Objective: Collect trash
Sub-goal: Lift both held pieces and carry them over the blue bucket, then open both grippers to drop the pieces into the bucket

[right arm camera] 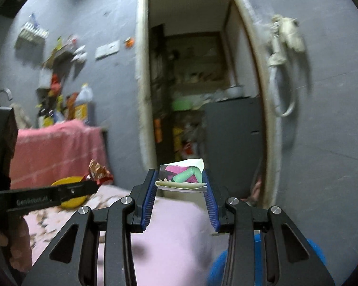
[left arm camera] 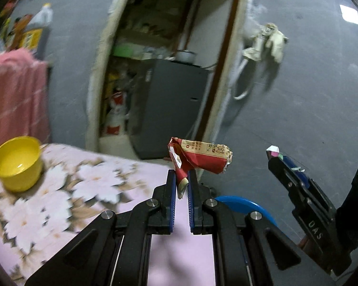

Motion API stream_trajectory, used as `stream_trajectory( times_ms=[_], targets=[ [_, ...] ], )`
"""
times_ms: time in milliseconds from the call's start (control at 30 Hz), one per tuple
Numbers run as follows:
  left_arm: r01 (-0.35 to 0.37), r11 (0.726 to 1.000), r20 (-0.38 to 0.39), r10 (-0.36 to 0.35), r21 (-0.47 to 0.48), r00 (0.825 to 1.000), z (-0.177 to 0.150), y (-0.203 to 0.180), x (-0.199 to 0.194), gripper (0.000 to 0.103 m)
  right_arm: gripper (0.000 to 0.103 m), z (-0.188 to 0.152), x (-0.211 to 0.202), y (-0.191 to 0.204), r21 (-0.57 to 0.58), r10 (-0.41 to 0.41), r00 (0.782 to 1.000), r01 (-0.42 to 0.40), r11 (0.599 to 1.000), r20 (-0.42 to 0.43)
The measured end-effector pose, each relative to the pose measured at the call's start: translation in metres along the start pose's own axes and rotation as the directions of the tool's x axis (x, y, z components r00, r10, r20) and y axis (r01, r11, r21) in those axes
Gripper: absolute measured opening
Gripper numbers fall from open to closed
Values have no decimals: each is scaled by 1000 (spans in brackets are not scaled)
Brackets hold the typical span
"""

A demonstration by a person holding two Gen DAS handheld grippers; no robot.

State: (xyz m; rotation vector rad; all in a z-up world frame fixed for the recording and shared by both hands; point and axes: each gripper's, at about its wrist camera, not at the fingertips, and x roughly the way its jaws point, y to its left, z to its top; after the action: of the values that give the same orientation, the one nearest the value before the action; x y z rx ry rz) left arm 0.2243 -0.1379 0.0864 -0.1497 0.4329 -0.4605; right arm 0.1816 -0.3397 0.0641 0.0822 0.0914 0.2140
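Left gripper (left arm camera: 181, 178): jaws nearly closed, pinching a crumpled red wrapper (left arm camera: 200, 157). Right gripper (right arm camera: 180, 181): jaws partly apart, clamping a folded printed card (right arm camera: 182, 175). Below both: floral-clothed table (left arm camera: 66, 190). Left of the jaws: yellow bowl (left arm camera: 16, 164). Ahead: doorway (right arm camera: 191, 83) in a grey wall.

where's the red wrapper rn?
Pinched in the left tool, held in the air over the floral bedsheet, right of the yellow bowl.
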Motion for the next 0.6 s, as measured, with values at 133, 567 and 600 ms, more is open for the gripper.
stream_trajectory(
  times_ms=[133,567,600],
  targets=[
    [52,998,-33,-51,39,998,2,-30,24,7,36,5,-3,-36,63,-89,996,89,994,-1],
    [151,988,-281,-136,32,950,-32,-77,111,7,37,-20,4,-114,205,-256,945,297,933,-202],
    [152,988,-303,-137,27,943,-35,-80,118,7,37,-23,6,-120,219,-259,939,308,926,-226]
  ],
)
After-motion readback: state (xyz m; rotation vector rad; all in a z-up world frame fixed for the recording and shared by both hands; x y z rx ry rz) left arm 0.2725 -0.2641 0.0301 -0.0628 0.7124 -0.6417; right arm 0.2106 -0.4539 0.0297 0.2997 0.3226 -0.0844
